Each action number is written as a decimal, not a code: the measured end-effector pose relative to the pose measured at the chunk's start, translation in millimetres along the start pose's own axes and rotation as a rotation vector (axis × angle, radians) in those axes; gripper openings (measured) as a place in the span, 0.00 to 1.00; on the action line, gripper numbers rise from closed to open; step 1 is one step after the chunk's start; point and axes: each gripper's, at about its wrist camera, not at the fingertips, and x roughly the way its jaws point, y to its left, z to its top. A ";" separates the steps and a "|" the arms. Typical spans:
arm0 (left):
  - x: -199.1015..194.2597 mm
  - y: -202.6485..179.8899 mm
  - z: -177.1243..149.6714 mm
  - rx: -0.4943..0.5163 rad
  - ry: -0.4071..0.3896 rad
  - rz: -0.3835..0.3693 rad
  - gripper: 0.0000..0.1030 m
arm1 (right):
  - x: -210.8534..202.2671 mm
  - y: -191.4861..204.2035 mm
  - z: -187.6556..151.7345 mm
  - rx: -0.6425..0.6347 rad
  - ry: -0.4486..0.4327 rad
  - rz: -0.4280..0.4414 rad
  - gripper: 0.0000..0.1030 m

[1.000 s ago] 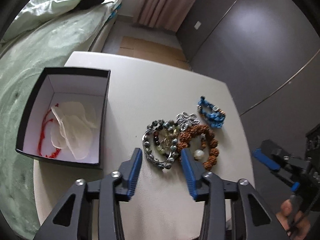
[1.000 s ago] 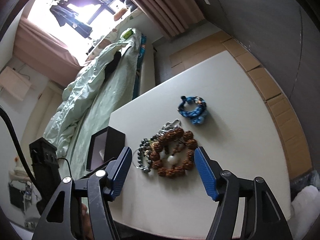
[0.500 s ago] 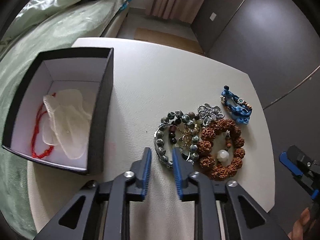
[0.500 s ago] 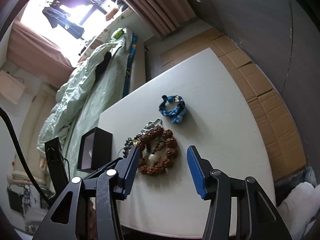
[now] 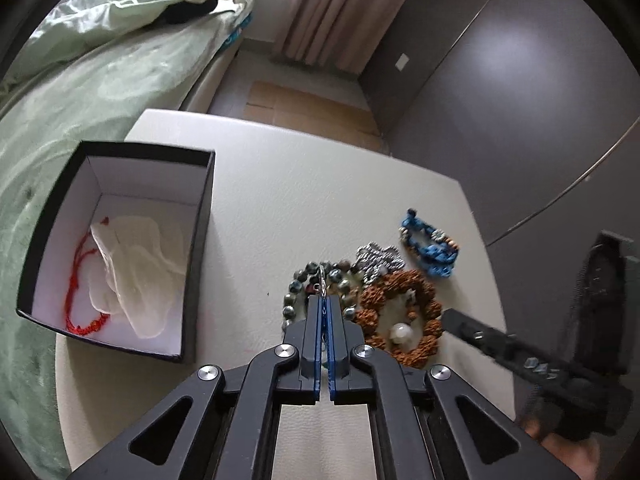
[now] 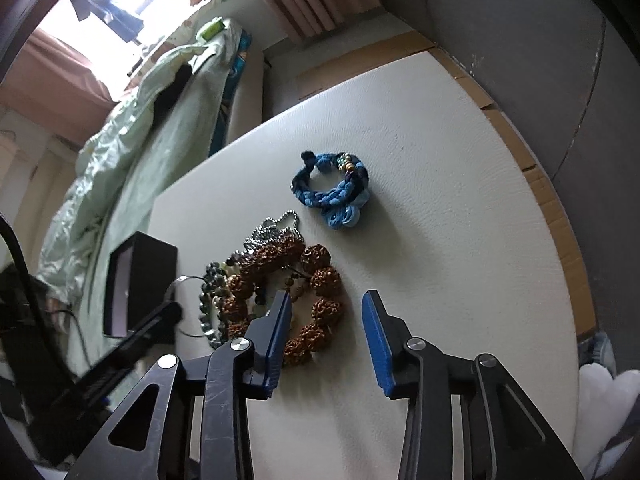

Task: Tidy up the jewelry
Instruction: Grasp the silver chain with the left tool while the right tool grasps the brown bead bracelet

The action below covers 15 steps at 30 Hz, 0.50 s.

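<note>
The left tool is clenched, its blue pads pressed together over the near side of the dark bead bracelet, and a thin metal ring stands up just past its tips (whether the pads pinch the ring I cannot tell). The right tool has just been closing; its jaws are still apart, one pad inside the brown seed bracelet and one outside it at 3 o'clock, so the loop's right side lies between them. On the worktop the silver chain lies at 12 o'clock of the brown bracelet, and the blue braided bracelet lies farther, apart. The black box stands at 9 o'clock and holds a red cord and white cloth. Behind is a bed.
</note>
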 end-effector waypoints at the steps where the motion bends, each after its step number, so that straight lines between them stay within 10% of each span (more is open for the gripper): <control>1: -2.6 0.3 1.1 -0.001 -0.005 -0.007 0.01 | 0.9 1.2 -0.5 -0.007 -0.002 -0.014 0.38; 15: -45.1 25.5 14.4 -0.032 -0.120 -0.012 0.01 | 15.8 18.6 -4.9 -0.063 0.010 -0.138 0.31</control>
